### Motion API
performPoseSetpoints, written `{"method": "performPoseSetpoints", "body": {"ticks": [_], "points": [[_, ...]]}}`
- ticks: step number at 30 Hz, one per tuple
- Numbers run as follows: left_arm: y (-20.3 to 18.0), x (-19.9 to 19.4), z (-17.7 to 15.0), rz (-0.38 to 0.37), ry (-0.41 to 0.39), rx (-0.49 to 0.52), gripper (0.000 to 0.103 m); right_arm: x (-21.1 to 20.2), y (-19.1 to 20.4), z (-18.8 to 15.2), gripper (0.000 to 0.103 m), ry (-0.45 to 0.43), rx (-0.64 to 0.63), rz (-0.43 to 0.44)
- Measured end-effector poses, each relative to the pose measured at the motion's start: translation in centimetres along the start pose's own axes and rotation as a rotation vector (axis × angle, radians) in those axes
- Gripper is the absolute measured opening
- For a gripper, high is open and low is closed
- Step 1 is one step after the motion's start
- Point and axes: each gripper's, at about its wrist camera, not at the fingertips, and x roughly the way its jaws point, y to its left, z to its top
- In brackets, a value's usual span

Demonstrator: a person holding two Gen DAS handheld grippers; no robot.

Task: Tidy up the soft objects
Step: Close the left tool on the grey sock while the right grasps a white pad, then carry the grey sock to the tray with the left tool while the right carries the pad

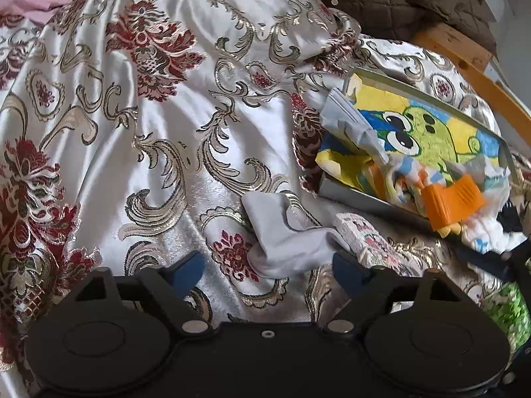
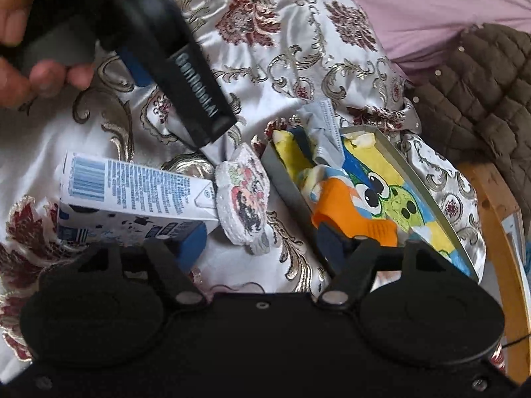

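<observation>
Left wrist view: left gripper (image 1: 268, 267) jaws apart around grey cloth (image 1: 282, 232), not pinching. Right gripper (image 2: 262, 248) jaws apart, nothing held, beside milk carton (image 2: 132, 199).

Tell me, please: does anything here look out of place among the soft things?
Yes. A milk carton lies on its side on the bedspread, beside the small patterned cloth. It is a stiff box, not a soft item. Also, a grey mask hangs over the tray's rim instead of lying inside.
</observation>
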Motion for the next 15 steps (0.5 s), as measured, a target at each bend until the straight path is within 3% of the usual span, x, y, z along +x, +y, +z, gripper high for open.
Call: {"method": "performPoseSetpoints", "body": {"ticks": [3,8,11,13,15], "points": [[0.5,0.3,0.1,-0.012,0.003,-0.032,0.076,0.6,0.7,0.1,0.050,0.000,-0.017,0.004],[0.7,0.6,0.0,-0.006,0.009,-0.029,0.058,1.2,1.7,0.1,0.026,0.004,-0.041,0.019],[0.6,0.5,0.0,-0.003,0.008,-0.017,0.044,1.2,2.1,0.2,0.016,0.009,-0.047,0.018],[0.4,0.4,0.1,-0.019,0.011,-0.014,0.027,1.3,2.3,0.1,0.012,0.011,-0.044,0.018],[0.1,0.4,0.2,-0.023,0.014,-0.007,0.019,1.0,2.2,0.2,0.009,0.021,-0.032,0.018]]}}
